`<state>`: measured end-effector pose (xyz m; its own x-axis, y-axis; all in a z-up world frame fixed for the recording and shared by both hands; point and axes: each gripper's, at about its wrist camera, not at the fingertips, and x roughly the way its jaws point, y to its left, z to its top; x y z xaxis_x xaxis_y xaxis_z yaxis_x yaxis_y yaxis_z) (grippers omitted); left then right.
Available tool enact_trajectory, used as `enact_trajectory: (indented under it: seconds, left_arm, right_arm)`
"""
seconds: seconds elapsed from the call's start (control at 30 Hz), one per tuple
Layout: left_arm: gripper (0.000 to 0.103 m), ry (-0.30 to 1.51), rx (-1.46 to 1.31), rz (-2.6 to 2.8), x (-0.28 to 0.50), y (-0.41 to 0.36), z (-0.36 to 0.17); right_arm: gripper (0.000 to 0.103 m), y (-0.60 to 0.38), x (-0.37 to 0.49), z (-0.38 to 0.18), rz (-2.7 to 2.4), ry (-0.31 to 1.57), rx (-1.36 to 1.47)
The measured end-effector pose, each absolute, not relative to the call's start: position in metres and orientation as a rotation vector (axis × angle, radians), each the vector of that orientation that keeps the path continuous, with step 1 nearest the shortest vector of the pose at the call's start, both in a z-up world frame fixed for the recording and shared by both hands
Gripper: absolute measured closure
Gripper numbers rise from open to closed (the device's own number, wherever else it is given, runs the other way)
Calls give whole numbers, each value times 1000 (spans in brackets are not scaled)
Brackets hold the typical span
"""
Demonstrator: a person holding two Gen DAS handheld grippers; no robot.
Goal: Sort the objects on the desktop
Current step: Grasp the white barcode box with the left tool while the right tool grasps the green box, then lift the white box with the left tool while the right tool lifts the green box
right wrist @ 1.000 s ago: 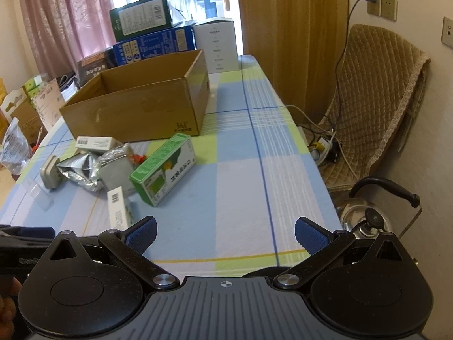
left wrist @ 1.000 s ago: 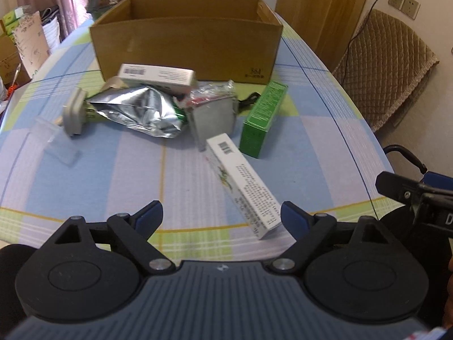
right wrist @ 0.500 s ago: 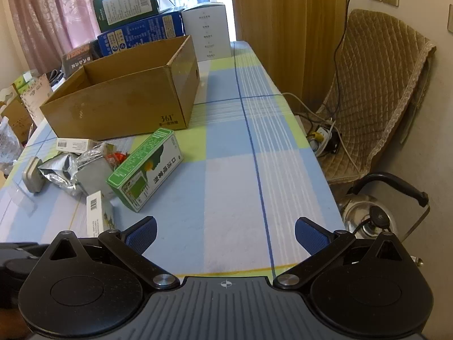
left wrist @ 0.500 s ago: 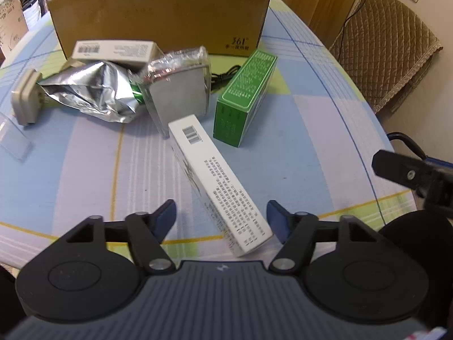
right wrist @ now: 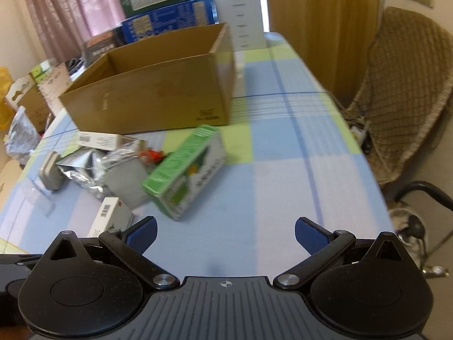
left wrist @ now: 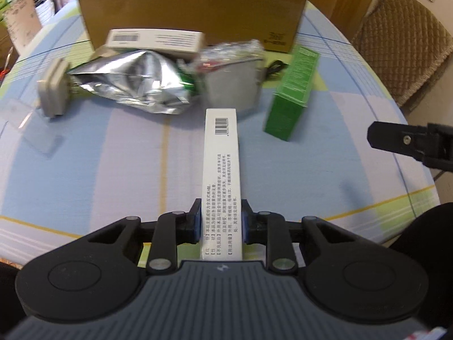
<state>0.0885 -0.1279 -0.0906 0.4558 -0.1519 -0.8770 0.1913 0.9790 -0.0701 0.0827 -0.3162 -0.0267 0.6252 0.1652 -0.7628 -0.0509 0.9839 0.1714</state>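
From my left tongs, the long carton [left wrist: 221, 170] runs straight toward 12 o'clock on the table [left wrist: 113, 170]. The foil pouch [left wrist: 136, 85] lies at 11, the plug adapter [left wrist: 53, 90] left of it. The upright box [left wrist: 294, 96] stands at 1. Behind them all sits the cardboard box [left wrist: 192, 8], another flat carton [left wrist: 155, 41] just before it.

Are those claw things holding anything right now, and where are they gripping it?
The left gripper clamps the long white box across its sides at the near end. The right gripper is open, holding nothing.
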Motion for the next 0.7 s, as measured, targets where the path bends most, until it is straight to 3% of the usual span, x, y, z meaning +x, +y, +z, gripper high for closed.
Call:
enact_trajectory:
  seconds: [0.27, 0.43, 0.7]
  left_arm:
    - [82, 1067, 16, -166, 102, -103, -92]
    - [82, 1063, -2, -167, 106, -96, -94]
    - [82, 1051, 15, -178, 105, -97, -95]
  right_arm:
    - [3, -280, 121, -36, 163, 886, 136]
    - [31, -267, 151, -56, 165, 949, 149]
    - [60, -262, 156, -61, 162, 973, 100]
